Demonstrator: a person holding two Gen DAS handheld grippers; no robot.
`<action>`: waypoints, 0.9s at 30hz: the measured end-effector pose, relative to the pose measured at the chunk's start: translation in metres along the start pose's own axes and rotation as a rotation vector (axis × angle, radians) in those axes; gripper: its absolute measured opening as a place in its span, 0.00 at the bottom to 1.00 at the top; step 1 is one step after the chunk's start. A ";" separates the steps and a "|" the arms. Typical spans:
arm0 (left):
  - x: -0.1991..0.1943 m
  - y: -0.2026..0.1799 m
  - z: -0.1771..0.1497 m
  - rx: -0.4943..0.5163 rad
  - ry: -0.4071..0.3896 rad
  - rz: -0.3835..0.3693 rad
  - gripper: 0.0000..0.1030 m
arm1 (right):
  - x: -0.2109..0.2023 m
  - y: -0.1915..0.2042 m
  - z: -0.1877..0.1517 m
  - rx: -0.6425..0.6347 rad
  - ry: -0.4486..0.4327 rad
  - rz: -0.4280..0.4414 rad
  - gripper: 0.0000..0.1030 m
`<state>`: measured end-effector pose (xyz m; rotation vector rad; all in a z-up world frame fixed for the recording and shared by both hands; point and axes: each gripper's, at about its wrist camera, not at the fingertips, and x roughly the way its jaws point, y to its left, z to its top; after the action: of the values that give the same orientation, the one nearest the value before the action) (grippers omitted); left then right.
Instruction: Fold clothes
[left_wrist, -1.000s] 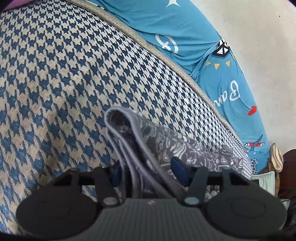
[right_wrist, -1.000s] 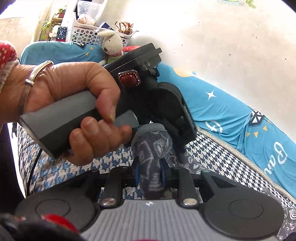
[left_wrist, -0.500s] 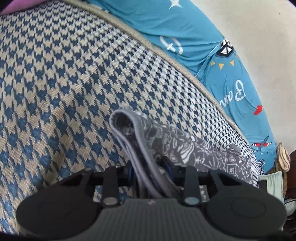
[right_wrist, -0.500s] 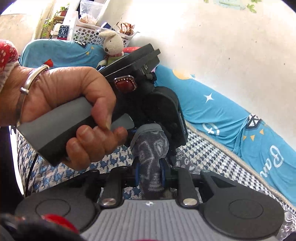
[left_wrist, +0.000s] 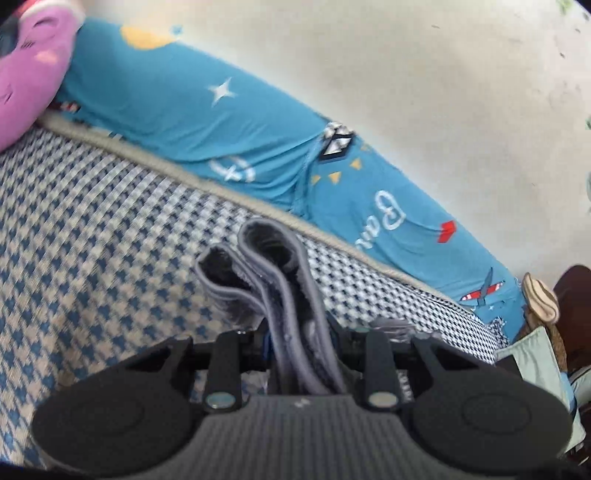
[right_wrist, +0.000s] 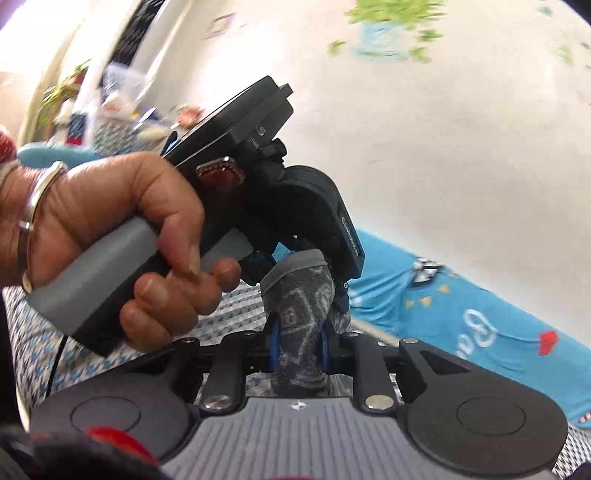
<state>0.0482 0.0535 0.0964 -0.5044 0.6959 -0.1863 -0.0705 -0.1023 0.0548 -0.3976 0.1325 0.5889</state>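
Grey garment pinched by both tongs (left just closing), mattress edge near.

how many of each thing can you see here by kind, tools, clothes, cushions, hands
tools: 2, left tool and right tool, each clamped on the cloth
grey patterned garment: 1
blue printed cushions: 2
pink cushion: 1
hand: 1
total: 7

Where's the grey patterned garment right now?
Clamped in both grippers: the grey patterned garment bunches between the left gripper jaws above the houndstooth cover, and fills the right gripper too.
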 end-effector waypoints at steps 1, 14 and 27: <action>0.001 -0.012 0.001 0.028 -0.006 -0.002 0.25 | -0.004 -0.007 0.001 0.015 -0.007 -0.020 0.19; 0.071 -0.157 -0.019 0.269 0.049 -0.122 0.25 | -0.050 -0.094 -0.016 0.198 -0.036 -0.263 0.19; 0.163 -0.225 -0.056 0.395 0.224 -0.209 0.30 | -0.062 -0.151 -0.071 0.351 0.120 -0.395 0.19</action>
<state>0.1352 -0.2161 0.0803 -0.1763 0.8008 -0.5714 -0.0372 -0.2769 0.0533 -0.1106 0.2609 0.1453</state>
